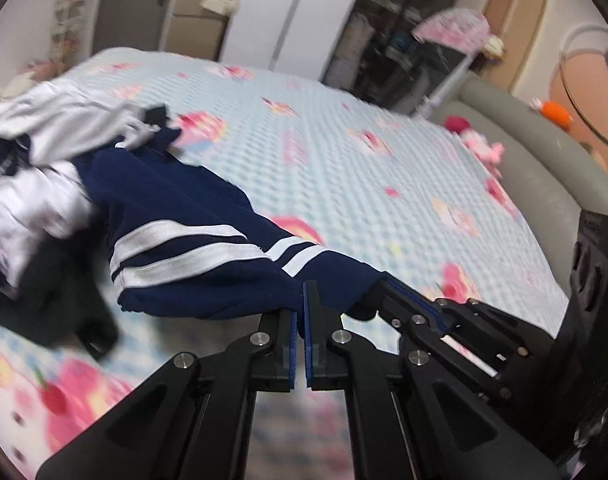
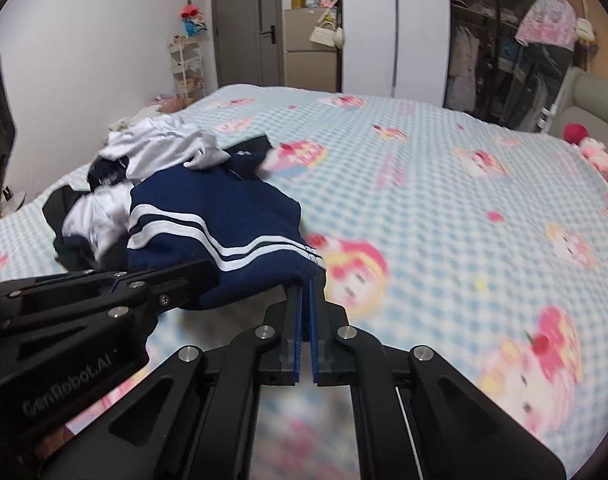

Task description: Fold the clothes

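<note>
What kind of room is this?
Most likely a child's bedroom: a big bed with a cartoon-print cover, a white wardrobe, and plush toys near the headboard.

Both grippers are black linkages with silver pivot screws and blue-padded jaws; one body reads "GenRobot.AI".

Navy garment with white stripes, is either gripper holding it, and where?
Both. The left gripper and right gripper are each shut on the navy garment at its near edge, by the stripes.
</note>
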Demonstrator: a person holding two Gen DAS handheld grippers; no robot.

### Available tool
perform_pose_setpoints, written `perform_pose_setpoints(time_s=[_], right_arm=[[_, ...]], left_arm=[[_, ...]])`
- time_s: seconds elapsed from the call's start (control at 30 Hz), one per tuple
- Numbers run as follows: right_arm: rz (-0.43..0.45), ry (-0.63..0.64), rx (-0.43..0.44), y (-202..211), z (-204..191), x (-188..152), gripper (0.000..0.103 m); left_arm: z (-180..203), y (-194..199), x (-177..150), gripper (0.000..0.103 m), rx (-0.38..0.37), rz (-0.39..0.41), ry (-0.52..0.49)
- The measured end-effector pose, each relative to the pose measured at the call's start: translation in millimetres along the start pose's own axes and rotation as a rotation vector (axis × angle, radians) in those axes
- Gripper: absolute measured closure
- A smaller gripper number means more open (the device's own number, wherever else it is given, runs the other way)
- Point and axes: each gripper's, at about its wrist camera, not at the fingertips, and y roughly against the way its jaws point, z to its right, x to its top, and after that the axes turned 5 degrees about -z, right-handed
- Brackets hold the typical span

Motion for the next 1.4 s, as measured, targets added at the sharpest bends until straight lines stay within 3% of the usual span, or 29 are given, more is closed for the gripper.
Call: perform_pose_setpoints(time_s=[0.33, 0.5, 0.7, 0.87, 0.93, 0.97, 1.0, 1.03, 1.2, 1.4], right_arm=[[-0.120, -0.116, -0.141, 67, 106, -106, 0.101], [-0.146, -0.185, -0.210, 103, 160, -150, 0.101], [-0.168, -0.307, -0.207, 132, 204, -192, 0.101], [-0.196, -0.329, -0.167, 129, 208, -208, 0.099], [-0.203, -0.323, -0.173, 126, 202, -209, 0.094], [-0.201, -0.323, -0.191, 126, 199, -209, 0.091], [-0.200, -0.322, -0.208, 125, 196, -209, 0.083], [-0.193, -0.324, -0.206, 127, 194, -208, 0.077], [-0.157, -0.351, -0.156, 137, 188, -207, 0.076], [-0.099, -0.341, -0.051, 153, 161, -201, 0.076]], left_arm=[[136, -49, -82, 0.101, -0.192, -0.203, -0.111], [201, -58, -118, 0.101, -0.233, -0.262, -0.167], [250, -58, -149, 0.101, -0.237, -0.289, -0.209], [247, -66, -160, 0.098, -0.207, -0.320, -0.164], [230, -69, -164, 0.091, -0.223, -0.364, -0.106], [222, -71, -167, 0.080, -0.230, -0.384, -0.083], [214, -72, -169, 0.070, -0.236, -0.402, -0.074], [206, -71, -171, 0.069, -0.244, -0.410, -0.061], [163, -49, -169, 0.068, -0.310, -0.363, 0.023], [122, -23, -171, 0.060, -0.471, -0.303, 0.149]])
